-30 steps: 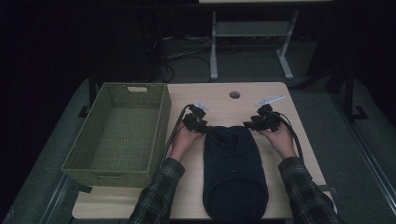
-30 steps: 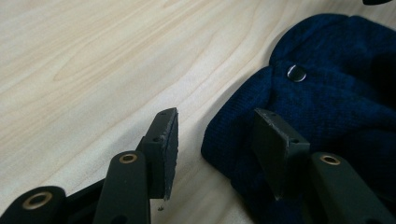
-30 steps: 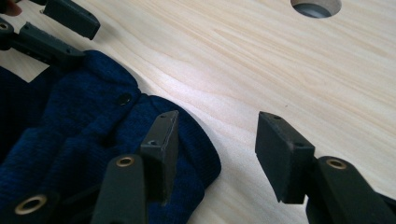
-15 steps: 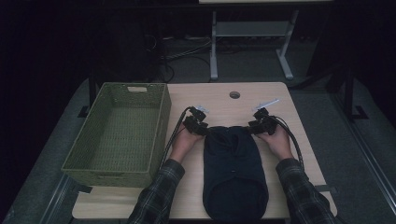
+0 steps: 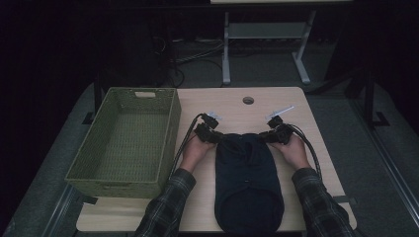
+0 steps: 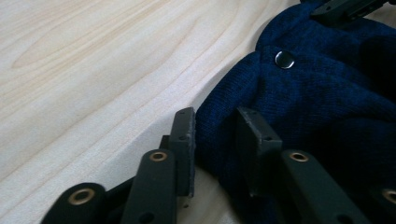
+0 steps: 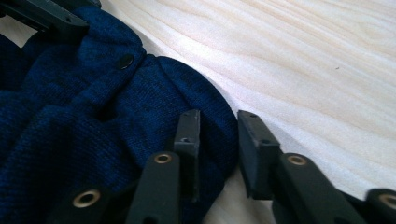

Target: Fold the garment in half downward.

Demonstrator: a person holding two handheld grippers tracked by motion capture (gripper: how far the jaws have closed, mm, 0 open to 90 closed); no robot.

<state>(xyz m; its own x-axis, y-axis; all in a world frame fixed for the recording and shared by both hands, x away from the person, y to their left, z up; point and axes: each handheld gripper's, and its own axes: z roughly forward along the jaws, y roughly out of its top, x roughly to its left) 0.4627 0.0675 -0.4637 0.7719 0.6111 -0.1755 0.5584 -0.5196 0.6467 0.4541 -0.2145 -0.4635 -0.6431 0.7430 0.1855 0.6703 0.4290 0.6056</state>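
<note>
Item: dark blue knitted garment (image 5: pixel 248 182), lying flat on the wooden table (image 5: pixel 232 106) between the person's hands, far edge bunched, a snap button (image 6: pixel 284 59) showing near one corner. Left gripper (image 6: pixel 215 140) and right gripper (image 7: pixel 217 140) are each straddling a far corner, jaws having just been closing with a fold of knit between them, pads nearly pinching it. Advice: both should be gathering full thickness evenly before lifting. Green woven basket (image 5: pixel 123 143) is standing empty, just left.
</note>
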